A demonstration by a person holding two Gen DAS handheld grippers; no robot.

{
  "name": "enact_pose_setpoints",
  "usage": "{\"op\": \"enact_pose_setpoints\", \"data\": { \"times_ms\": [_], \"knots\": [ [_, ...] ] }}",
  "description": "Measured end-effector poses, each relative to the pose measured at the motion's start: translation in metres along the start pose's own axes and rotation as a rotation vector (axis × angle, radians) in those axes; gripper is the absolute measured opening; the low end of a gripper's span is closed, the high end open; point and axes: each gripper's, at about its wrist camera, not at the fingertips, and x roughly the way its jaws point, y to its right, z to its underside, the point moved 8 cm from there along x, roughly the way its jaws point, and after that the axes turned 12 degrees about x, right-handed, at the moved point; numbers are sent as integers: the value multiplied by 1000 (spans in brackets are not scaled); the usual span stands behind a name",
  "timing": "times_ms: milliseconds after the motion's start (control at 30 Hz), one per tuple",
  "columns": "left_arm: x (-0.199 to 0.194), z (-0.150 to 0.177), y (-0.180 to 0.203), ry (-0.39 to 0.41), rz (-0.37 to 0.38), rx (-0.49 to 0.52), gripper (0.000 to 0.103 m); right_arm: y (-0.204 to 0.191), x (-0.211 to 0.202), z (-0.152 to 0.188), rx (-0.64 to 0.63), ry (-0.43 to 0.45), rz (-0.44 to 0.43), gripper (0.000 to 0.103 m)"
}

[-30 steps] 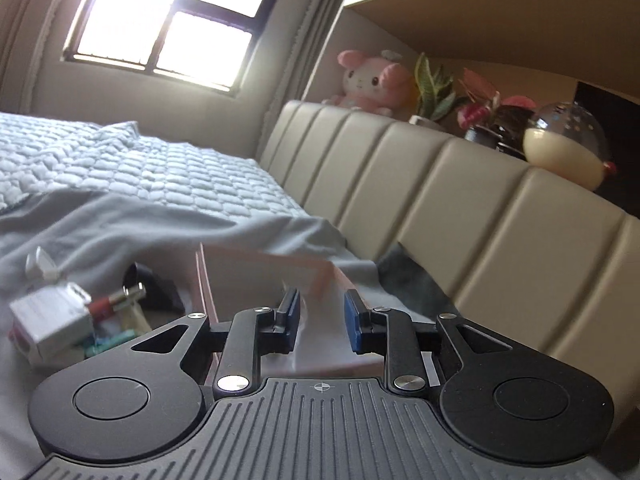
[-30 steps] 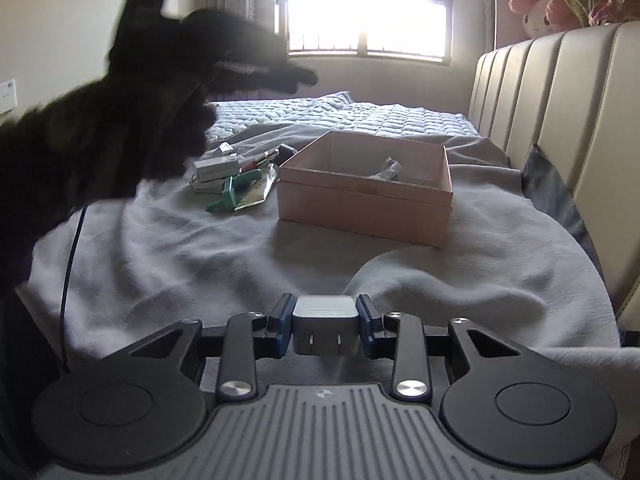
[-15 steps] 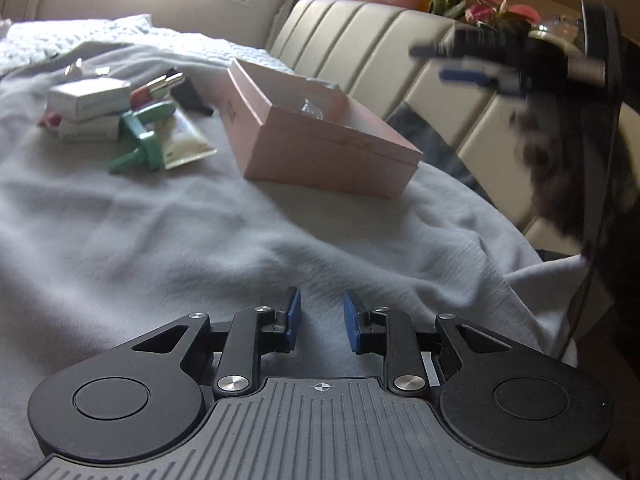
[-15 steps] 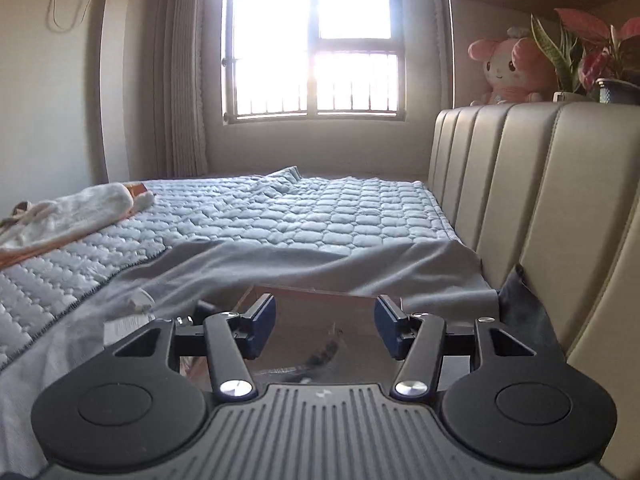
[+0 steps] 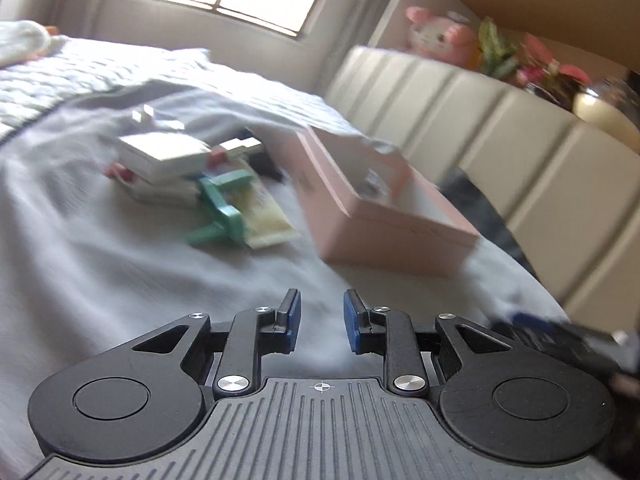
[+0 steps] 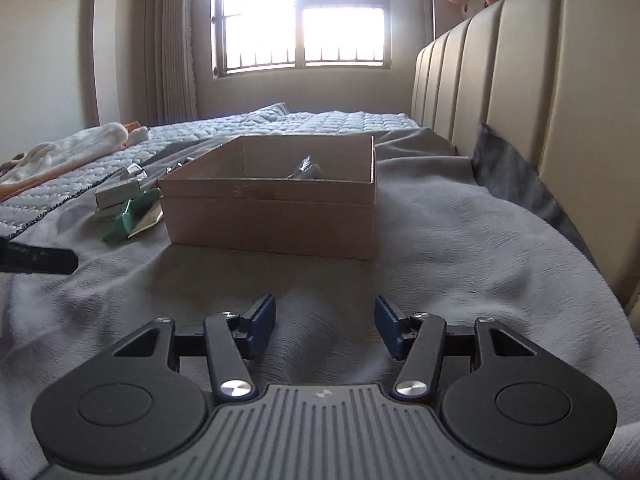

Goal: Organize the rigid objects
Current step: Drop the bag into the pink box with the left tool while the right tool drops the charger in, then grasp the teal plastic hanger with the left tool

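A pink open box [image 5: 384, 216] [image 6: 272, 208] sits on the grey blanket, with a small clear-wrapped item [image 6: 306, 168] inside. Left of it lies a pile: a white box [image 5: 164, 152] [image 6: 118, 196], a green plastic piece [image 5: 224, 212] [image 6: 130, 214], a pale sachet [image 5: 268, 224] and a red-and-silver tube [image 5: 236, 146]. My left gripper [image 5: 322, 320] is open and empty, low over the blanket before the pile. My right gripper [image 6: 325, 326] is open wide and empty, in front of the box. The right gripper's tip shows in the left wrist view [image 5: 568, 336].
A padded beige headboard [image 6: 520, 92] runs along the right. A shelf behind it holds a pink plush [image 5: 440, 38], plants and a round lamp [image 5: 604, 108]. A dark cushion [image 6: 516, 176] is wedged by the headboard. Clothes [image 6: 72, 152] lie far left on the quilt.
The right gripper held a white charger a second ago; it opened over the box and is now empty, pulled back. The left gripper swung back towards the pile.
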Motion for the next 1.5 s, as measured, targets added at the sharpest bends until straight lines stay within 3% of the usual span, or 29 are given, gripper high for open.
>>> {"op": "enact_pose_setpoints", "data": {
  "times_ms": [100, 233, 300, 467, 600, 700, 733, 833, 967, 1033, 1167, 1233, 1300, 1433, 1500],
  "knots": [
    [8, -17, -21, 8, -88, -31, 26, 2, -8, 8, -3, -10, 9, 62],
    [32, -40, -33, 7, -158, -3, 26, 1, -6, 6, -18, 0, 20, 62],
    [47, -52, -41, -2, -230, 11, 26, 2, -8, 5, -23, 12, 20, 62],
    [91, -55, -62, -133, -376, 39, 28, 0, -13, 4, -38, 38, 23, 62],
    [106, -48, -60, -152, -364, 54, 30, -5, -14, 5, -70, 49, 34, 65],
    [108, -41, -55, -128, -336, 91, 31, -9, -5, 5, -103, 2, 44, 67],
    [106, -40, -53, -124, -321, 101, 27, -10, -1, 5, -112, -25, 50, 67],
    [91, -35, -49, -130, -259, 106, 16, -13, 6, 3, -128, -66, 72, 68],
    [56, -27, -52, -110, -269, 196, 15, -24, 7, -2, -200, -82, 125, 68],
    [38, -23, -62, -92, -274, 187, 15, -37, 5, -8, -258, -77, 153, 68],
    [19, -15, -83, -80, -258, 107, 15, -84, -6, -45, -288, -15, 111, 73],
    [14, -14, -87, -59, -260, 95, 15, -119, -1, -73, -253, -28, 36, 80],
    [8, -16, -89, -44, -260, 105, 15, -156, 14, -98, -209, -74, -29, 81],
    [-8, -20, -104, -8, -235, 72, 15, -225, 79, -146, -100, -195, -115, 81],
    [-13, -17, -116, 0, -223, 29, 15, -252, 124, -156, -98, -233, -100, 81]
  ]
}}
